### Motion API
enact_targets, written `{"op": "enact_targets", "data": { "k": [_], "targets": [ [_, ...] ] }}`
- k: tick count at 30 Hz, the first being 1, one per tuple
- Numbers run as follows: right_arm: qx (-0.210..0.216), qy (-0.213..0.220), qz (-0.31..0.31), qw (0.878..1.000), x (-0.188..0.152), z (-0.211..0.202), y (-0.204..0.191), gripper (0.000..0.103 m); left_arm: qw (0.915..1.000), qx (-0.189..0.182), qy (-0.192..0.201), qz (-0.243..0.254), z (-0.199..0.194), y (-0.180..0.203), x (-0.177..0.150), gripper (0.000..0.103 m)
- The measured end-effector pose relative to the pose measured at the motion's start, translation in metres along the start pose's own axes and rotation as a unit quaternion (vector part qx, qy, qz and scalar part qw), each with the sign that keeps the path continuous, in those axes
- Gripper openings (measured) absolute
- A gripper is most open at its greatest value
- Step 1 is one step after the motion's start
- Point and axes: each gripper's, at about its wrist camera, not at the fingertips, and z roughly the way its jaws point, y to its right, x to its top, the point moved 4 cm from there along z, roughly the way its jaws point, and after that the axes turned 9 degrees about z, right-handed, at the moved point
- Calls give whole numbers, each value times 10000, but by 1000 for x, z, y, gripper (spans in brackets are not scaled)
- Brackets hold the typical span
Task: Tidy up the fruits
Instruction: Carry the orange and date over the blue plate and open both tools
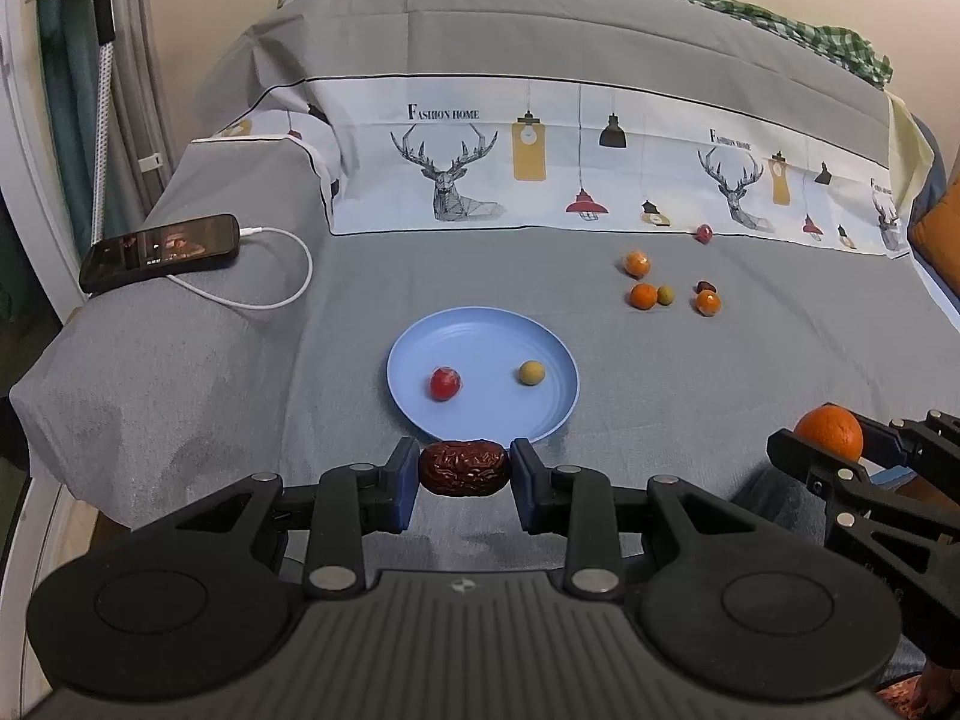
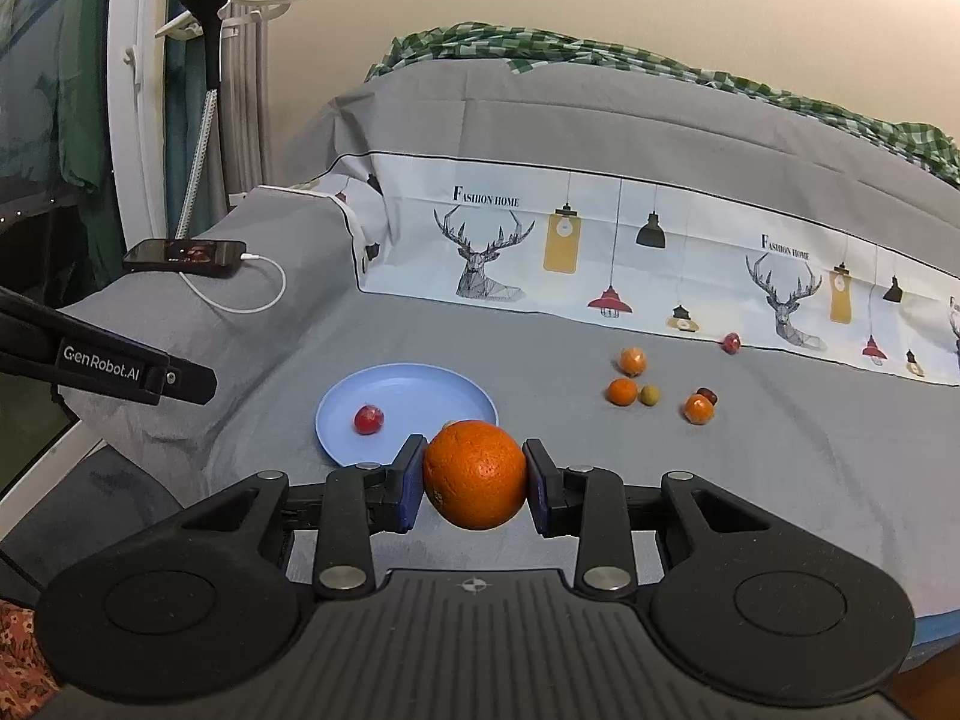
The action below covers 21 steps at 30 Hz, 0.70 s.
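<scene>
Left tool (image 1: 463, 469) gripping date (image 1: 462, 468), plate (image 1: 420, 408) holding two fruits

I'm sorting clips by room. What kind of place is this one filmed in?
Most likely a bedroom at home: the fruit and blue plate sit on a bed with a grey sheet, a checked blanket is bunched at the back, and a phone charges at the side.

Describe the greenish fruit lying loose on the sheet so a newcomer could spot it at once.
Start at the blue plate on the grey sheet, then look right and farther back to the loose fruit cluster. The green fruit sits beside a small orange, touching or nearly so. It alone there is dull olive green.
</scene>
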Motion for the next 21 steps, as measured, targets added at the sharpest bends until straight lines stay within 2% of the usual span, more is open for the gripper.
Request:
{"op": "enact_targets", "data": {
  "k": [12, 21],
  "targets": [
    [3, -208, -44, 9998, -2, 19, -5, 36, 9998, -14, -159, -131, 18, -12, 0, 36],
    [-25, -346, -44, 9994, 7, 45, -4, 36, 9990, 83, -329, -285, 43, -36, 8, 36]
  ]
}}
